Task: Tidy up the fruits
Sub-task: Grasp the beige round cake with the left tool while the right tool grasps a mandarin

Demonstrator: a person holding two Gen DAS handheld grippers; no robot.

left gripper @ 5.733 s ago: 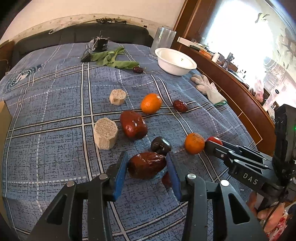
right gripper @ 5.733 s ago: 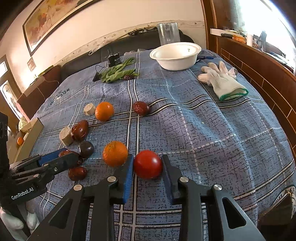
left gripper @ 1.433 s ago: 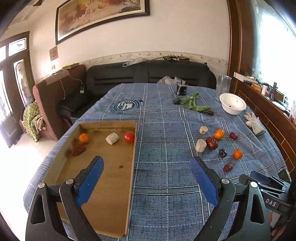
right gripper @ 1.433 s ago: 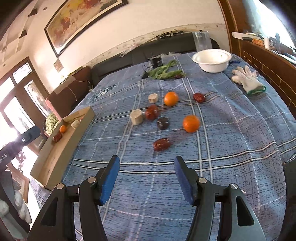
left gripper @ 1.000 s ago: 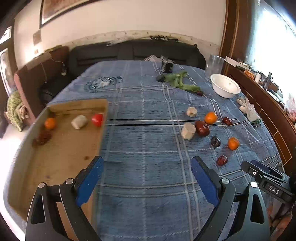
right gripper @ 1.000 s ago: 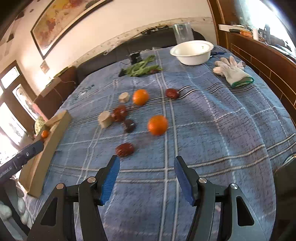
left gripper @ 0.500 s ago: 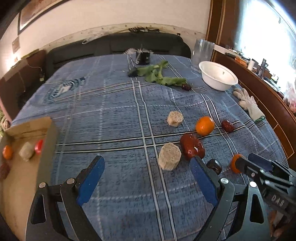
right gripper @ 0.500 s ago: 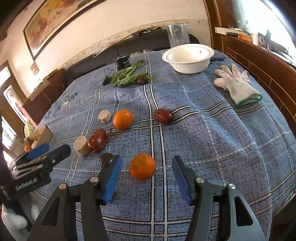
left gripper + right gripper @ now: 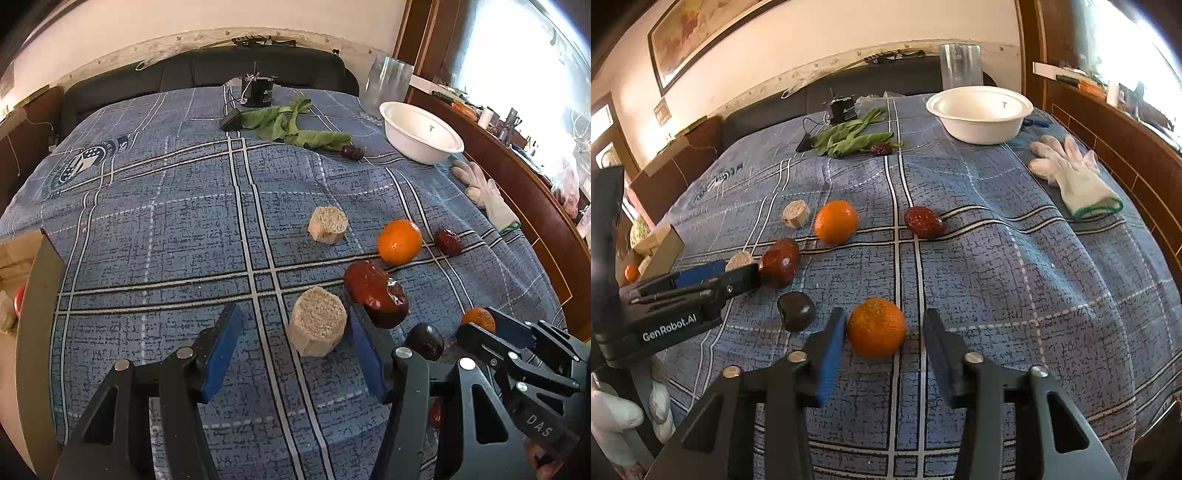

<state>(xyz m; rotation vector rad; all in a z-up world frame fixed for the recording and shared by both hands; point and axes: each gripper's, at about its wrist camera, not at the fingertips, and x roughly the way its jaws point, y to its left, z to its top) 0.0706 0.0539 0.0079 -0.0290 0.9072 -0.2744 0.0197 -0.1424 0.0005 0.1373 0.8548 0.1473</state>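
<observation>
Blue pads on both grippers, and both sets of jaws are closing in right now. The right gripper (image 9: 882,341) has the near orange (image 9: 876,327) sitting between its pads: the left pad looks to be just about touching the peel, the right pad still has a gap, so it's not clamped yet. The left gripper (image 9: 293,341) is straddling the beige porous chunk (image 9: 318,326), right pad just beside it, left pad well apart, so nothing's gripped there either.

Moving out from there: a dark plum-like fruit (image 9: 796,311) sits just left of the right gripper's left pad, and a glossy dark red fruit (image 9: 376,294) is right behind the beige chunk. Further back on the blue plaid cloth (image 9: 166,206) there's a second orange (image 9: 399,242), a wrinkly red date (image 9: 447,242) beside it, and a smaller beige chunk (image 9: 328,224). At the far end are a white bowl (image 9: 979,113), some green leaves (image 9: 291,127), and a white glove (image 9: 1075,177) off to the right. A cardboard tray (image 9: 38,295) pokes in at the left edge with a bit of red fruit in it.
</observation>
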